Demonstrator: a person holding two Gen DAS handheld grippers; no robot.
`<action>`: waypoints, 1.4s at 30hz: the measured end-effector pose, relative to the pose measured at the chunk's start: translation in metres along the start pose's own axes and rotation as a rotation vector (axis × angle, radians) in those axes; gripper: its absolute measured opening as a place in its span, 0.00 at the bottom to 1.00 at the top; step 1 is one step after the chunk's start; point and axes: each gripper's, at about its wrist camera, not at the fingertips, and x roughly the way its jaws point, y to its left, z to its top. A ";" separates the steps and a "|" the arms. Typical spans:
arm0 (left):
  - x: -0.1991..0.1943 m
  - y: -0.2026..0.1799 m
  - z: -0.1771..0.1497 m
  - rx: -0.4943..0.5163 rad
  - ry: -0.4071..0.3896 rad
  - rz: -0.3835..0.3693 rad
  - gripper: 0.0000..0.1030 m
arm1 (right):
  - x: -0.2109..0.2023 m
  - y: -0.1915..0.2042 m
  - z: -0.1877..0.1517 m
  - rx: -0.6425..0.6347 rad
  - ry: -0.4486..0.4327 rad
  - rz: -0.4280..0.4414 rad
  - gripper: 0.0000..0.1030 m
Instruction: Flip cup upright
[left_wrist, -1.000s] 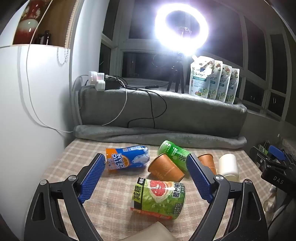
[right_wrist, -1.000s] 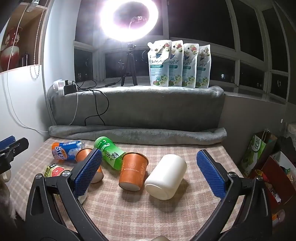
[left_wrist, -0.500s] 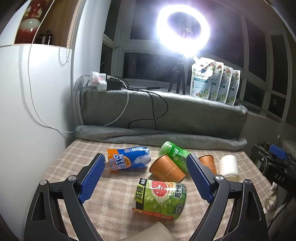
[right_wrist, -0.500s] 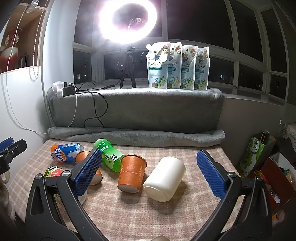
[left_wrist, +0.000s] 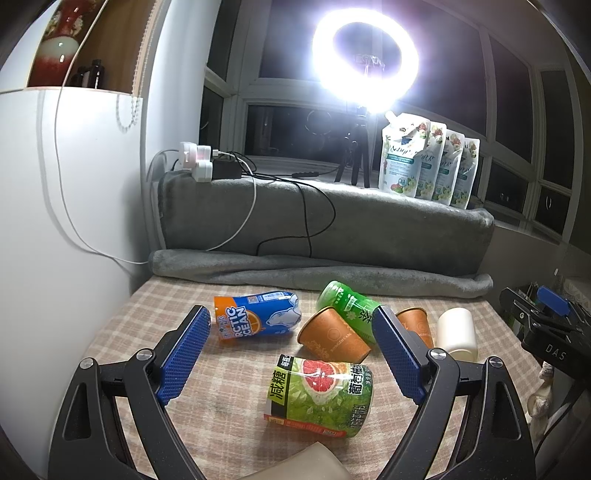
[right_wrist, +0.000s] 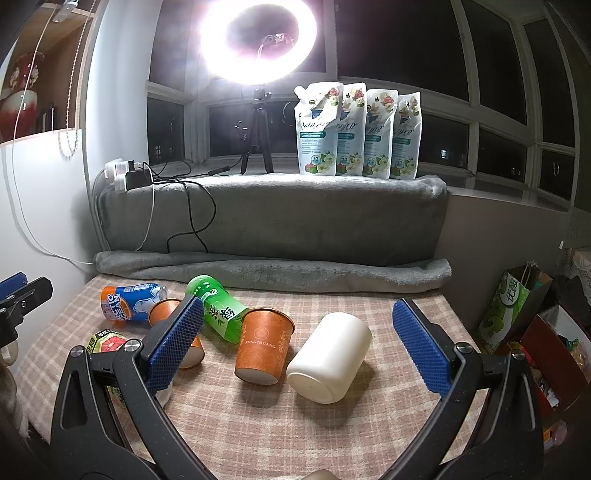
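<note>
Checked cloth (right_wrist: 332, 435) strewn with toppled cups (right_wrist: 264, 345), none upright yet, both left gripper (left_wrist: 291, 354) and right gripper (right_wrist: 299, 341) spread wide, holding nothing

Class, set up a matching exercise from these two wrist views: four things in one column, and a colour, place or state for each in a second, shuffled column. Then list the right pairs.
Column A
1. Plain white plastic cup
2. Orange paper cup marked RONGZHUANG
3. Green tea bottle
4. Four white refill pouches

Column B
a. Standing in a row on the grey-covered ledge
b. Lying on its side, base towards the right wrist camera
c. Lying on the checked cloth between the two orange cups
d. Tipped over, printed with a brand name

Pairs: 1-b, 2-d, 3-c, 4-a
</note>
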 end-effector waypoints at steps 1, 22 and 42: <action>0.000 0.000 0.000 0.000 0.000 -0.001 0.87 | 0.000 0.000 0.000 0.000 0.001 0.000 1.00; 0.001 0.000 0.000 0.001 -0.001 0.002 0.87 | 0.004 0.003 -0.001 -0.006 0.006 0.002 1.00; 0.004 -0.003 -0.003 0.002 0.004 0.000 0.87 | 0.020 0.010 -0.005 -0.029 0.030 0.028 1.00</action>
